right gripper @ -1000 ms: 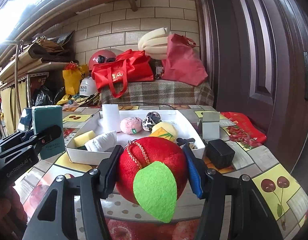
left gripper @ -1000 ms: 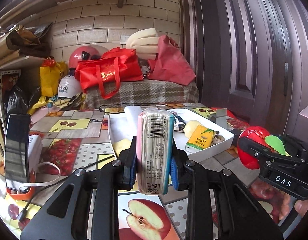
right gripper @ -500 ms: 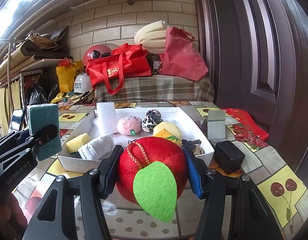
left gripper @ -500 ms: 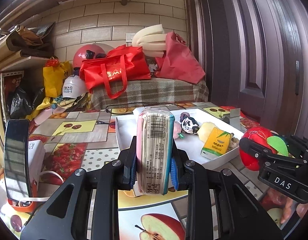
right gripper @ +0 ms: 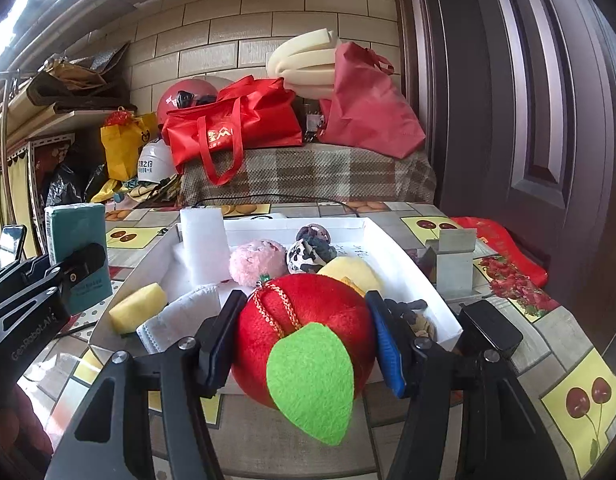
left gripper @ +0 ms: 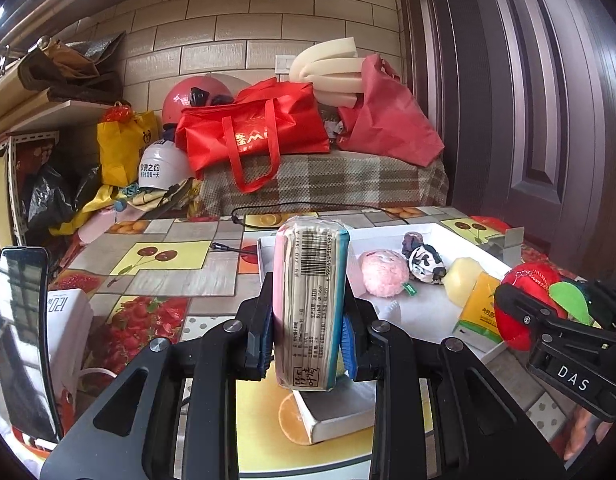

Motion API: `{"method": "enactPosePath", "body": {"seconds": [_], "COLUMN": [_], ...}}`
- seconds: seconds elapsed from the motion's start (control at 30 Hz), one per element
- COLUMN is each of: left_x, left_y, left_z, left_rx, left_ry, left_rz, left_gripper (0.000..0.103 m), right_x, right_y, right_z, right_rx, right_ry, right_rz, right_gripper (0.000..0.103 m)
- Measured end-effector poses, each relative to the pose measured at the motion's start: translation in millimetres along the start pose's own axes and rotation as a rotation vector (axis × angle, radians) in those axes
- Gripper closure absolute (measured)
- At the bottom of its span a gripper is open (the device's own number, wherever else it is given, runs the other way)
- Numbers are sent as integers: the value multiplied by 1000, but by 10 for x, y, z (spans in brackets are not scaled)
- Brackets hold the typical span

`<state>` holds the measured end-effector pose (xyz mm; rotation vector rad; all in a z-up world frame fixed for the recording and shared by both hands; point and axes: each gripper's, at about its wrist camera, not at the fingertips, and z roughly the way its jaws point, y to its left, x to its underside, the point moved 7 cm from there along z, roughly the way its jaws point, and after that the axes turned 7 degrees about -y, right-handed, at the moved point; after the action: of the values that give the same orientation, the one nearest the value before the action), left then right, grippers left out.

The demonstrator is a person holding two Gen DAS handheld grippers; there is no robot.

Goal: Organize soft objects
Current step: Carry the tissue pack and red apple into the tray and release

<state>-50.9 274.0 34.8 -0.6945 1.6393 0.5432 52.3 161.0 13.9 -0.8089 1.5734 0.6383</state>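
**Desk editor:** What do the 2 tongs hold?

**Photographer:** The left tongs [left gripper: 308, 340] are clamped on a wrapped tissue pack [left gripper: 309, 304], held upright above the near-left corner of the white tray [right gripper: 411, 276]. The right tongs [right gripper: 304, 344] are clamped on a red plush apple [right gripper: 304, 328] with a green felt leaf [right gripper: 311, 380], at the tray's near edge; whether it is above the rim or just short of it cannot be told.

**Desk editor:** What sits in the tray?

**Photographer:** A pink plush ball [right gripper: 258, 260], a cow-print plush [right gripper: 308, 258], a yellow sponge [right gripper: 138, 308], a folded white mask [right gripper: 180, 320], a white roll [right gripper: 204, 248] and a yellow packet [left gripper: 477, 312]. The tray rests on the fruit-patterned desk [right gripper: 567, 344].

**Desk editor:** How will the 2 pieces handle?

**Photographer:** Both look light. The pack probably gives under pressure, and its glossy film may slide against the pads, so the broad flat sides near the middle, where the left tongs grip now, seem the best hold. The apple is stuffed and squashy; it bulges around the pads, so a grip across its widest part looks safest. The leaf and gold cord [right gripper: 274, 312] are flimsy and poor places to hold.

**Desk editor:** Any risk?

**Photographer:** Free floor in the tray looks scarce, so a released piece may roll or land on its neighbours.
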Motion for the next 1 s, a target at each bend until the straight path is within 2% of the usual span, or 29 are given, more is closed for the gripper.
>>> {"method": "enactPosePath", "body": {"seconds": [0.3,0.57,0.83,1.0], "left_x": [-44,-69,-36,17], "left_y": [-41,61,111,137], "left_z": [311,571,729,851], "left_rx": [15,-1,-10,-10], "left_ry": [17,50,102,162], "left_rz": [40,8,-5,-14], "left_gripper": [77,77,77,77], "right_x": [-43,-52,-78,-89], "right_y": [114,140,154,162], "right_z": [336,621,808,927], "right_rx": [6,14,30,47], "right_ry": [33,86,105,124], "right_rz": [-29,-33,-54,-75], "right_gripper": [43,43,43,43]}}
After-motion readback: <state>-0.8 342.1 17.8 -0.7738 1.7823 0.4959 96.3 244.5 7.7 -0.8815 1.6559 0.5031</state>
